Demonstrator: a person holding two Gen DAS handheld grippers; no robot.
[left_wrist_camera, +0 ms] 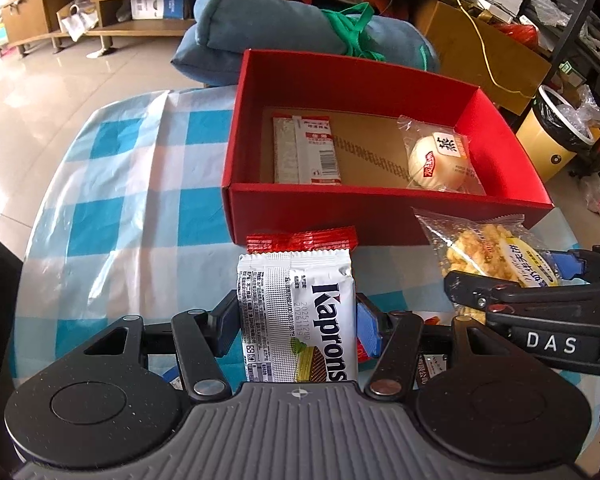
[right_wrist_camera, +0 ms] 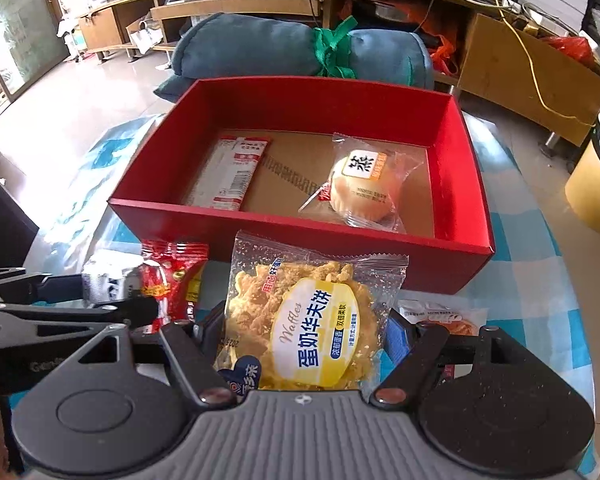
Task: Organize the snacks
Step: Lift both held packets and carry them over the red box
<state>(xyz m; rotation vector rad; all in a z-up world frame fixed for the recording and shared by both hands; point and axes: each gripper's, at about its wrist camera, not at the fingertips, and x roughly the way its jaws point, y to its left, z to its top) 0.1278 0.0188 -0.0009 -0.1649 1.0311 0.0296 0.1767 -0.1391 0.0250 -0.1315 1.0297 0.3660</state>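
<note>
Red cardboard box (left_wrist_camera: 380, 216) sits open at the far side of the checked tablecloth (left_wrist_camera: 112, 184), and you've got two snacks lying in it: a white-and-red flat sachet (left_wrist_camera: 306, 150) on the left of the floor, a wrapped round bun (left_wrist_camera: 436, 160) on the right, well apart. So it looks partly filled, with more to go. Your left gripper (left_wrist_camera: 296, 320) is clamped on the white Kaprons wafer pack (left_wrist_camera: 300, 316), held upright just short of the near wall. Your right gripper (right_wrist_camera: 304, 332) is closed around the clear-wrapped waffle pack (right_wrist_camera: 312, 320), also near that wall. Both need dropping in. Left behind on the cloth: a red crinkly packet (right_wrist_camera: 176, 280) near the front wall, and a pale packet (right_wrist_camera: 440, 314) peeking out under the right gripper.
</note>
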